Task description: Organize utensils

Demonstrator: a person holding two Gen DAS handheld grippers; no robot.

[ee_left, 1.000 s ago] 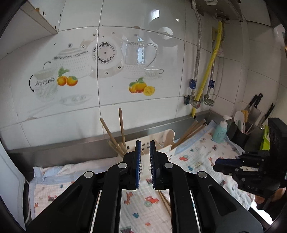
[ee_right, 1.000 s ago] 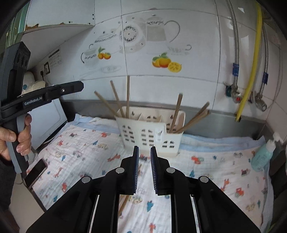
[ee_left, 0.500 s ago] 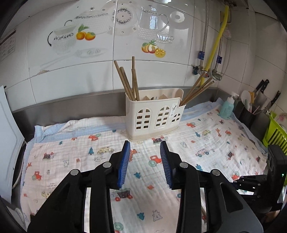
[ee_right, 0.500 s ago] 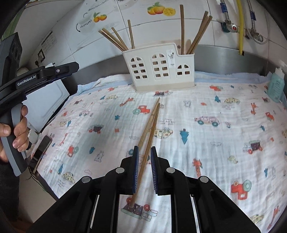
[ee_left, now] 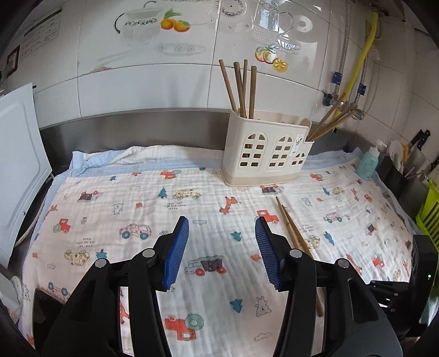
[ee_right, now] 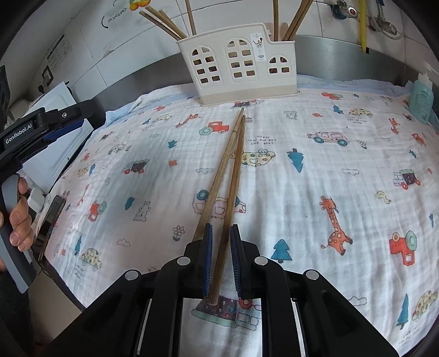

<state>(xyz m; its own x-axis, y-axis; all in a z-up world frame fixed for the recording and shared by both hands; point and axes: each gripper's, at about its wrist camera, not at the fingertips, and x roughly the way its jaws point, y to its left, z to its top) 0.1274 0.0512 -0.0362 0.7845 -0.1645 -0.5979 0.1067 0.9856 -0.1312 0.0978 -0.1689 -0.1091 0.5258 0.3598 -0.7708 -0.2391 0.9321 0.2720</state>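
Right tool (ee_right: 221, 241) straddles one chopstick (ee_right: 227, 192); second chopstick (ee_right: 216, 175) outside left pad.

A white tiled wall (ee_left: 170, 90) stands far ahead of the gripper, with pictures of a pot and oranges (ee_left: 175, 24) on it. A grey metal strip (ee_left: 137, 129) runs along the bottom of the wall. The tabletop wears a white cloth (ee_left: 153, 208) with little cars and animals. To the right, a yellow hose (ee_left: 362, 55) and shiny pipes (ee_left: 343, 55) hang down. Daylight shines on the tiles.
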